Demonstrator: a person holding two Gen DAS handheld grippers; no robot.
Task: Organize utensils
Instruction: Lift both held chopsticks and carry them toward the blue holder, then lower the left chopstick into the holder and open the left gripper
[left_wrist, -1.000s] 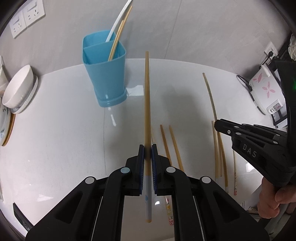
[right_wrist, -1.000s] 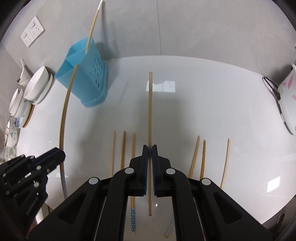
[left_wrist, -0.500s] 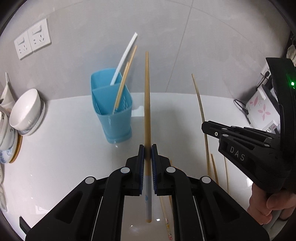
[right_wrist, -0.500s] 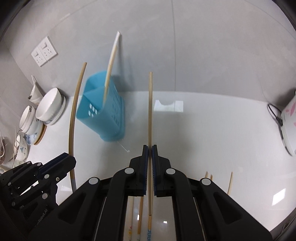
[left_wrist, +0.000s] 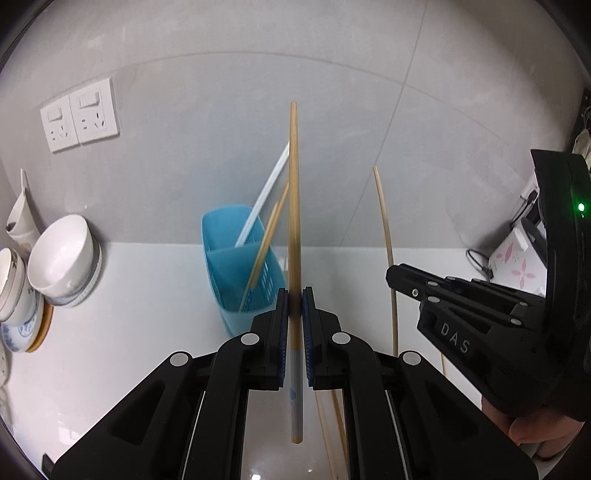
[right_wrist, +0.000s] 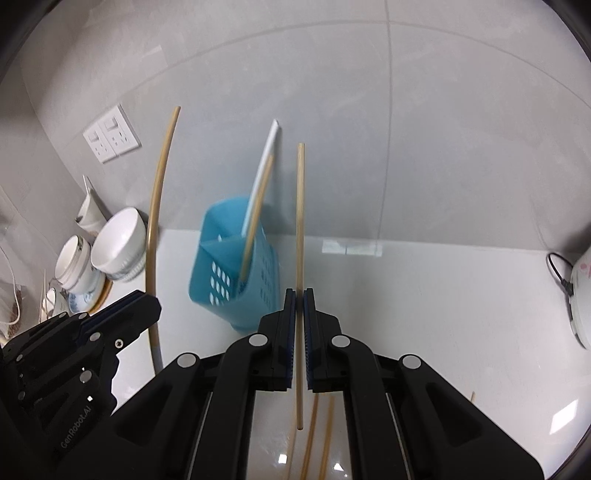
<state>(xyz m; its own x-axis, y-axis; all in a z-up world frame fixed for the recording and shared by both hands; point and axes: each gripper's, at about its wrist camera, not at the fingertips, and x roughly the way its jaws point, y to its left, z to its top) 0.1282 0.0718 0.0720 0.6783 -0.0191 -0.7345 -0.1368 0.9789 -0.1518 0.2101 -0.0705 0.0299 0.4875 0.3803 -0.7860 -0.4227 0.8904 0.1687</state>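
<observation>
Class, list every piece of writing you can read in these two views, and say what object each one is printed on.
"DAS": raised letters on the body of the right gripper, in the left wrist view.
"GenRobot.AI": raised letters on the body of the left gripper, in the right wrist view.
Wall sockets: no legible marking.
Patterned bowls: decoration only, too blurred to read.

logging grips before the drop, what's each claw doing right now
Left claw: closed on a tan wooden chopstick with a grey handle end.
Right claw: closed on a thin pale wooden chopstick.
</observation>
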